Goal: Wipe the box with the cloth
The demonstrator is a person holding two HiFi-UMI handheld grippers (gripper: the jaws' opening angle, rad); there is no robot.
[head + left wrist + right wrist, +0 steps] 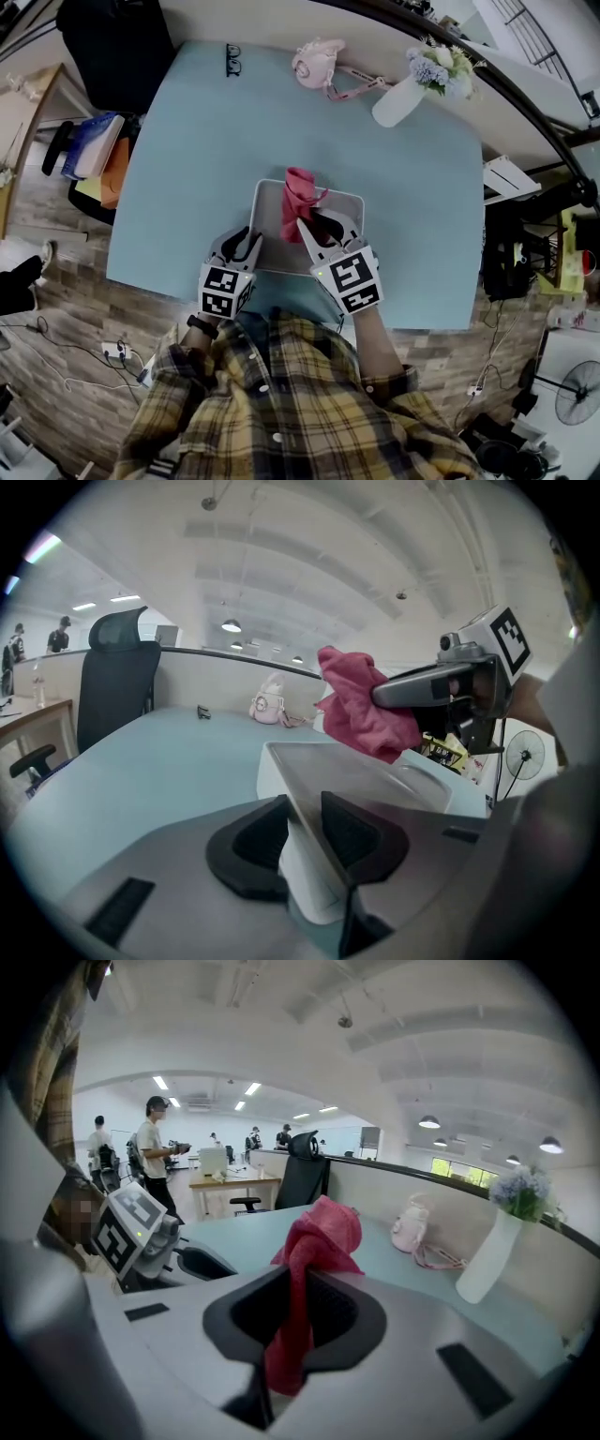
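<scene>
A shallow white box (269, 216) lies at the near middle of the light blue table (187, 169). My left gripper (246, 247) is shut on the box's near left edge; in the left gripper view the thin box wall (309, 789) stands pinched between the dark pads. My right gripper (316, 231) is shut on a pink cloth (298, 202) and holds it above the box. In the right gripper view the cloth (314, 1241) runs bunched between the jaws and sticks out past the tips. From the left gripper view the cloth (361, 710) hangs from the right gripper (384, 694) over the box.
At the table's far edge are a pink bag (317, 64), a white vase with flowers (412, 89) and a pair of glasses (233, 58). A black office chair (112, 37) stands far left. People stand by desks (155, 1157) in the background.
</scene>
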